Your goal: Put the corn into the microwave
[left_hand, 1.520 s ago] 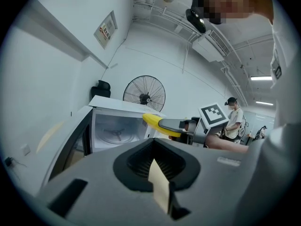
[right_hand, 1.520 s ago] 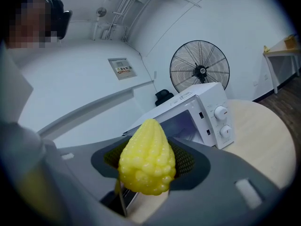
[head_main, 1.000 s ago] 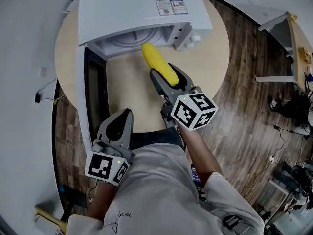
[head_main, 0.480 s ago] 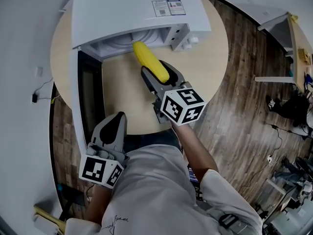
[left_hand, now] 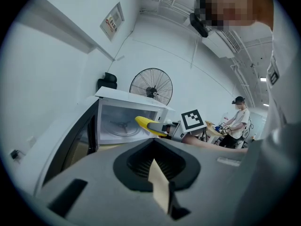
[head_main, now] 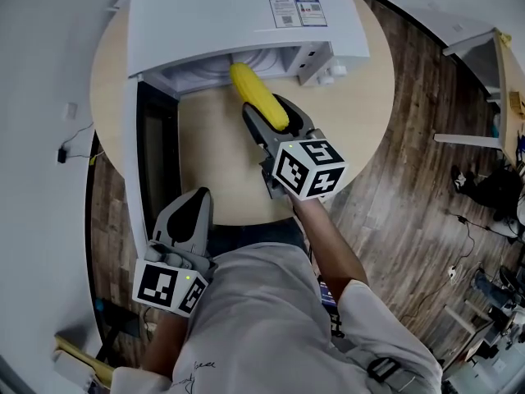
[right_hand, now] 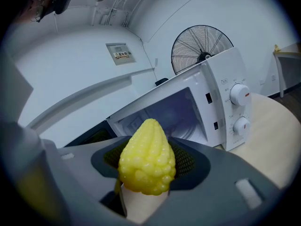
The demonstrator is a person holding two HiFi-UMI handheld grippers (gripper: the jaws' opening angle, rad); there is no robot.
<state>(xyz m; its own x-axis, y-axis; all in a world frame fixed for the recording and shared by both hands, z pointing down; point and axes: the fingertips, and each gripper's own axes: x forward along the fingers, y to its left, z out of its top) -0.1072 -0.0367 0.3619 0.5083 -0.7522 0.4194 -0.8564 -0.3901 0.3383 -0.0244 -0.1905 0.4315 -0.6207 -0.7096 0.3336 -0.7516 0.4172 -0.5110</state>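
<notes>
Corn (head_main: 256, 95) in wide-spread right tool (head_main: 275, 118)

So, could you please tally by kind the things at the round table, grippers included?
Microwave: 1
Corn: 1
Grippers: 2 (left gripper, right gripper)
Total: 4
</notes>
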